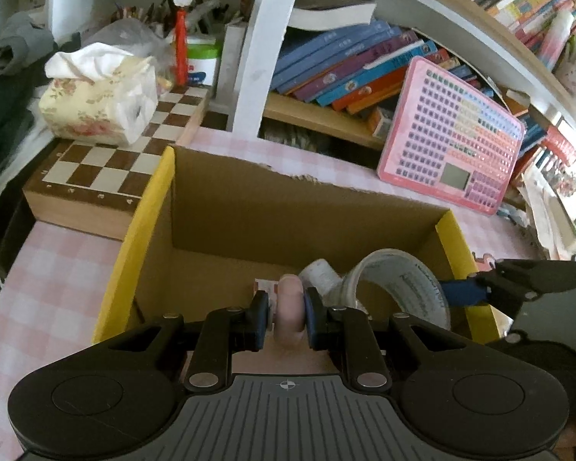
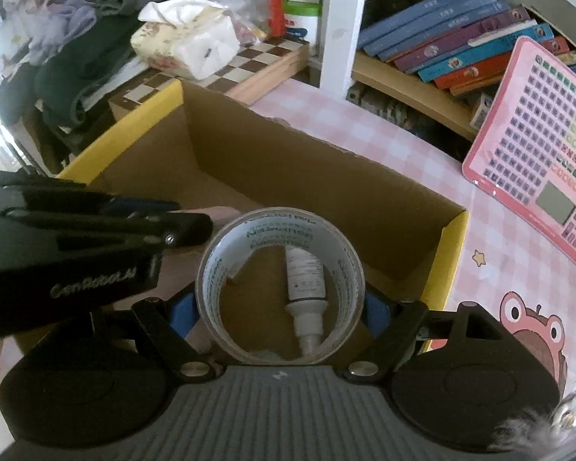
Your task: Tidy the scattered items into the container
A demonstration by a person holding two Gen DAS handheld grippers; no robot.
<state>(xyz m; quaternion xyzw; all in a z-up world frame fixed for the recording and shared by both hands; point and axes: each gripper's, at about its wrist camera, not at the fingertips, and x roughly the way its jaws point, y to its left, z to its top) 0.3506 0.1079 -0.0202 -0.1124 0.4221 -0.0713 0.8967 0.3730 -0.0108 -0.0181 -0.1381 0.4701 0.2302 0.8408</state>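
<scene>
The cardboard box on the bench already held a white bottle, while both loads hung over it unreleased. The left tongs pinched a small pink item; the right tongs stood wide, clamping a tape roll.

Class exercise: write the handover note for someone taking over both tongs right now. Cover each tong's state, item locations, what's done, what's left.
Left tongs: shut on a pale pink tube, over the cardboard box.
Right tongs: clamped on a tape roll, also above the box.
Done: a white bottle already lies inside.
Left: release the tube and tape into the box.
</scene>
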